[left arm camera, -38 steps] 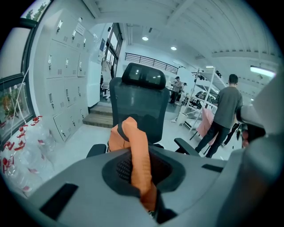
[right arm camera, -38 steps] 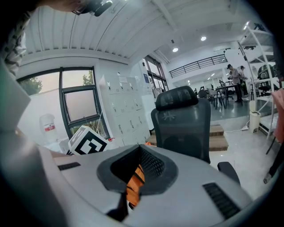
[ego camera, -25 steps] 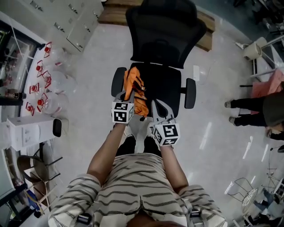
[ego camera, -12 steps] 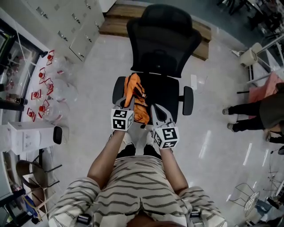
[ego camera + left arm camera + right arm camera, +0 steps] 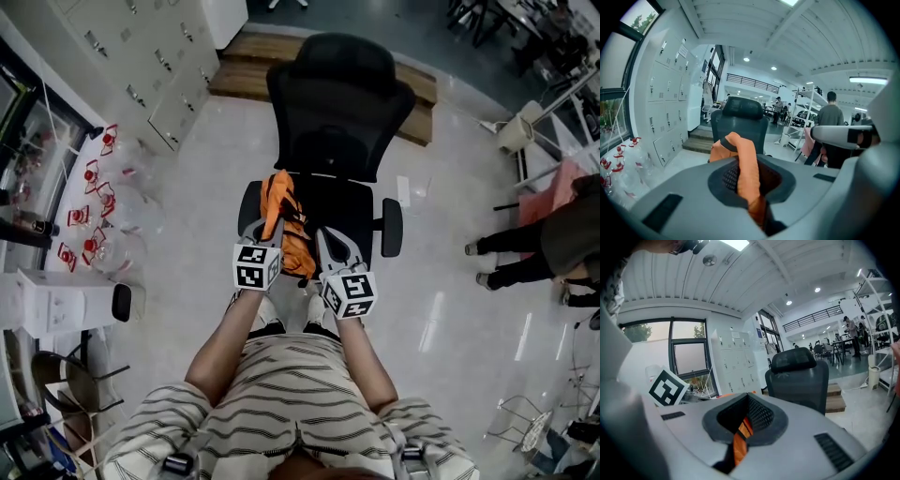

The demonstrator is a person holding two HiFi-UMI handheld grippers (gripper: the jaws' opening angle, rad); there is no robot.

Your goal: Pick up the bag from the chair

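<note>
left gripper [image 5: 263,223]: pinched tight on a strap [image 5: 746,171] of the orange bag [image 5: 284,211] | bag: over the left front of the chair [image 5: 337,103] seat, between both grippers | right gripper [image 5: 330,242]: closed on a strap too | task: grab done, lifting the bag clear looks left to do

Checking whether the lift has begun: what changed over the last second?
The left tongs and, less so, the right tongs have risen slightly, pulling the orange bag up by its straps. Unchanged: both stay shut on the straps; the chair hasn't moved.
</note>
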